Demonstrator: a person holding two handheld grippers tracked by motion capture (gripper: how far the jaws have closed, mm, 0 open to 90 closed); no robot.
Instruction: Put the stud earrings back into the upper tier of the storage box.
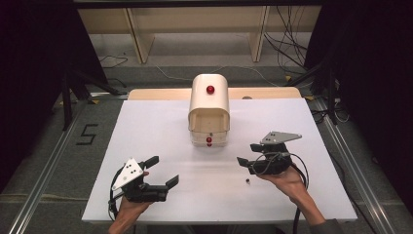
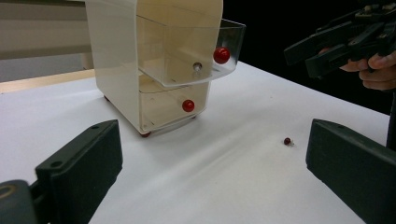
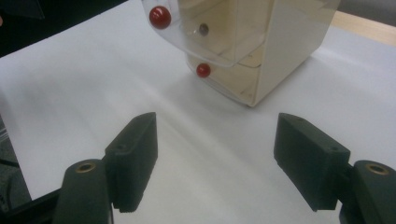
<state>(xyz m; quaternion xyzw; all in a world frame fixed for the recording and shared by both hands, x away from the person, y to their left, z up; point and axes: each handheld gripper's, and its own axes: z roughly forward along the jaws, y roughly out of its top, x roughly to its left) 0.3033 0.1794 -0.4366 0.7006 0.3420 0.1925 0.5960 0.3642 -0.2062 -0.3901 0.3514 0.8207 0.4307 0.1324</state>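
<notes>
Cabinet (image 1: 209, 100) with upper drawer (image 2: 205, 56) out, seemingly empty.

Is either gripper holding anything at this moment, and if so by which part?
Nothing is held. The left gripper and right gripper both have open jaws with only bare table between them; the small dark red bead lies loose on the table.
</notes>
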